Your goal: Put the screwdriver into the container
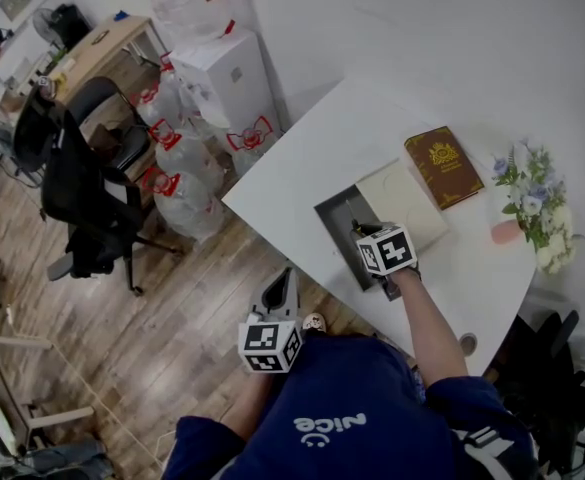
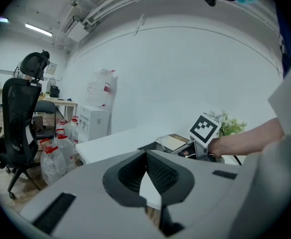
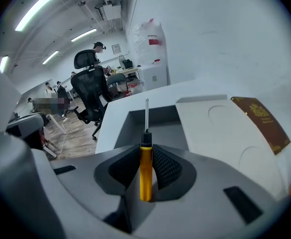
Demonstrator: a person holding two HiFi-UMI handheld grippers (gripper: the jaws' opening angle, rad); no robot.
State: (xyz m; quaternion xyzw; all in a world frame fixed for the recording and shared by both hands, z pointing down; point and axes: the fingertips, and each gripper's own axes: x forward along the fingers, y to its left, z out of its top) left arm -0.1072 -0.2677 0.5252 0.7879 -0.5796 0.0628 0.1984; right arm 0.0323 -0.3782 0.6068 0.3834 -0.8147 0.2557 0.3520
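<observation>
My right gripper [image 3: 146, 153] is shut on the screwdriver [image 3: 145, 169], gripping its yellow handle. The thin metal shaft points forward over the recess of the grey container [image 3: 160, 126]. From the head view the right gripper [image 1: 368, 232] hovers above the container [image 1: 340, 216] on the white table [image 1: 302, 158]. Off the table's near edge and low by the person's body, my left gripper [image 1: 283, 282] has its jaws together with nothing in them. In the left gripper view its fingertips [image 2: 145, 156] meet, and the container [image 2: 154, 145] lies beyond.
A cream lid [image 1: 404, 203] lies against the container's right side, with a brown book [image 1: 443, 166] past it. Flowers [image 1: 532, 203] and a pink object [image 1: 506, 232] sit at the table's right end. Water bottles [image 1: 182, 158] and a black chair [image 1: 82, 188] stand on the floor to the left.
</observation>
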